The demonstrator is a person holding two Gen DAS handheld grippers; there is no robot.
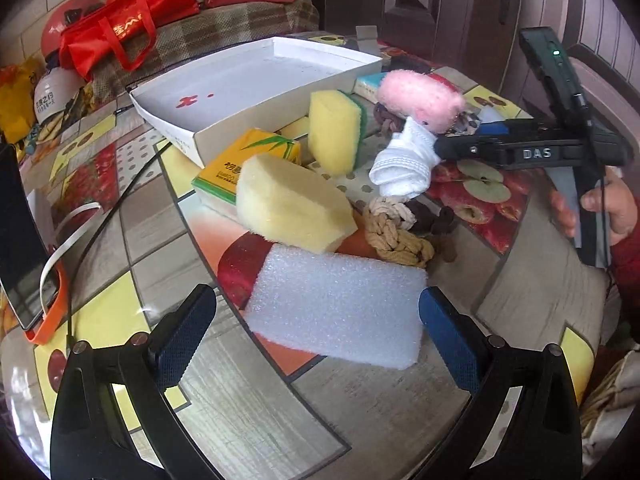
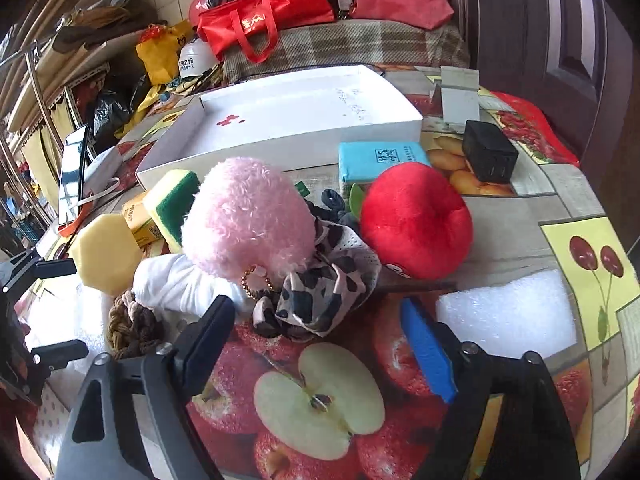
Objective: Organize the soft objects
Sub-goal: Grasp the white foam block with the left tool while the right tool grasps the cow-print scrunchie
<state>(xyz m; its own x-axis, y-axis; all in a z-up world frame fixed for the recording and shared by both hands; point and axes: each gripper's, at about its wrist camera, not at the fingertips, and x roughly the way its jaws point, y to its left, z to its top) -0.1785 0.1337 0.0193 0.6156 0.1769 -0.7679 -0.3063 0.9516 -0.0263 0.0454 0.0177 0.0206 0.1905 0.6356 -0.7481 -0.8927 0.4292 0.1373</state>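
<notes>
A pile of soft things lies in front of a white shallow box point(image 1: 192, 136) point(image 2: 280, 142). My left gripper point(image 1: 316, 316) is open, its jaws on either side of a white foam block point(image 1: 340, 304). Beyond it lie a pale yellow sponge point(image 1: 292, 204), a yellow-green scrub sponge point(image 1: 338, 132), a braided rope toy point(image 1: 396, 236), a white sock point(image 1: 404, 160) and a pink plush point(image 1: 420, 100). My right gripper point(image 2: 320, 320) is open just short of a cow-print cloth point(image 2: 320, 292), below the pink plush point(image 2: 248, 220) and next to a red plush apple point(image 2: 416, 220). It shows from the side in the left wrist view point(image 1: 444, 148).
Tissue packs point(image 1: 240, 164) point(image 2: 380, 160), a black charger point(image 2: 490, 156), another white foam piece point(image 2: 508, 312), a phone on an orange stand point(image 1: 24, 248) and a black cable point(image 1: 120, 204) lie on the fruit-print tablecloth point(image 2: 320, 400). Red bags point(image 1: 124, 20) sit on a couch behind.
</notes>
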